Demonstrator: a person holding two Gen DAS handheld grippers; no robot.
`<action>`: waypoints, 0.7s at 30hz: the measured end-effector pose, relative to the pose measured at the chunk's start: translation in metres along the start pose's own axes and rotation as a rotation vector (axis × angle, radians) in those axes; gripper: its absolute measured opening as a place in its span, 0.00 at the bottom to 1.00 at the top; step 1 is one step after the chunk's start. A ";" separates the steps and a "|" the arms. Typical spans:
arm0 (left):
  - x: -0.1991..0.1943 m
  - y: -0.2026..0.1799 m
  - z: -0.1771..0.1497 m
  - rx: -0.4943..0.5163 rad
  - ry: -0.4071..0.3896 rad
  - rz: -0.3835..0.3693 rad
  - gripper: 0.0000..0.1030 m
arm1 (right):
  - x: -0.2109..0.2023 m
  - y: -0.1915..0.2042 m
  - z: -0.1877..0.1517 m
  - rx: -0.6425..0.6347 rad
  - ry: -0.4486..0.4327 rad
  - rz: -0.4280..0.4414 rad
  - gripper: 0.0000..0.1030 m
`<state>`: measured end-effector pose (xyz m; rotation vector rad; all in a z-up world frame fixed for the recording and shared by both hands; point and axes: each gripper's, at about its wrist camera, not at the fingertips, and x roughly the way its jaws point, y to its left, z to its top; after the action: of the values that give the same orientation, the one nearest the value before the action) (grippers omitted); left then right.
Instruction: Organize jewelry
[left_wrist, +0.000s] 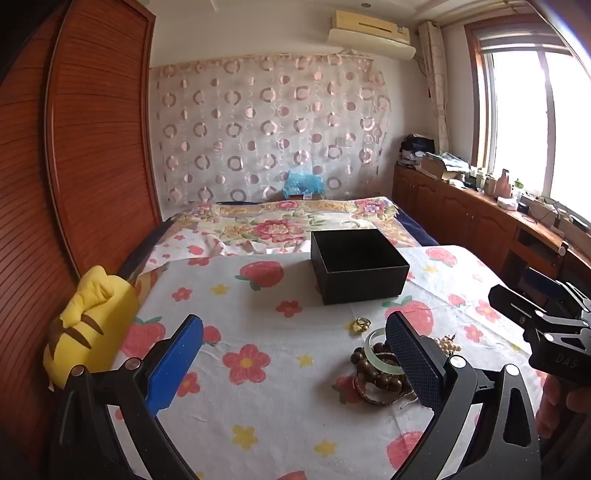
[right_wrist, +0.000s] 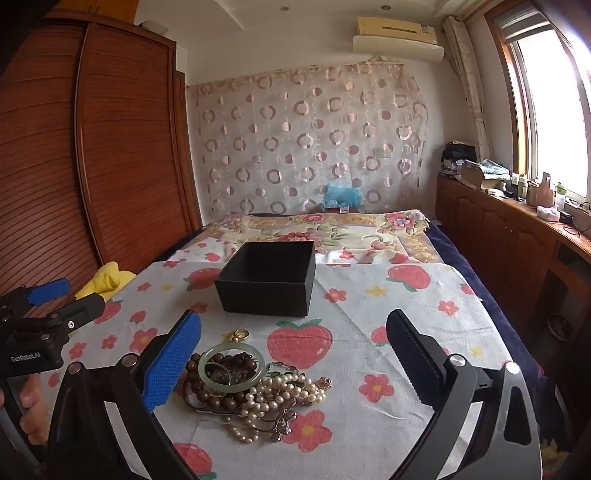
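A pile of jewelry lies on the flowered cloth: a pale green bangle (right_wrist: 232, 367), a brown bead bracelet (right_wrist: 207, 391), a pearl string (right_wrist: 280, 391) and a gold ring (right_wrist: 238, 335). An open, empty black box (right_wrist: 267, 278) stands behind the pile. My right gripper (right_wrist: 293, 354) is open and empty, its jaws either side of the pile, above it. My left gripper (left_wrist: 295, 363) is open and empty; the pile, with the bangle (left_wrist: 380, 354) and the ring (left_wrist: 360, 325), sits by its right finger, the box (left_wrist: 358, 266) beyond. Each gripper shows at the other view's edge.
A yellow plush toy (left_wrist: 92, 325) lies at the cloth's left edge beside a wooden wardrobe (left_wrist: 92, 147). The bed with a floral blanket (left_wrist: 280, 221) runs behind the table. A cluttered wooden cabinet (left_wrist: 480, 206) runs along the right under the window.
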<state>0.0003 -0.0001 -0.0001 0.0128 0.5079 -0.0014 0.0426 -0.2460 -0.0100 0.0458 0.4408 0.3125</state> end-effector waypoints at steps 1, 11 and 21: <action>0.000 0.000 0.000 -0.001 -0.006 -0.001 0.93 | 0.000 0.000 0.000 0.000 0.000 0.000 0.98; 0.000 0.000 0.000 0.001 -0.008 0.000 0.93 | 0.000 -0.001 0.000 0.002 -0.001 0.002 0.98; -0.001 0.000 0.000 -0.001 -0.014 0.003 0.93 | -0.001 0.001 0.000 0.003 -0.002 0.003 0.98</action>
<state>-0.0005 0.0001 0.0005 0.0123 0.4937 0.0017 0.0417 -0.2457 -0.0097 0.0503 0.4388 0.3149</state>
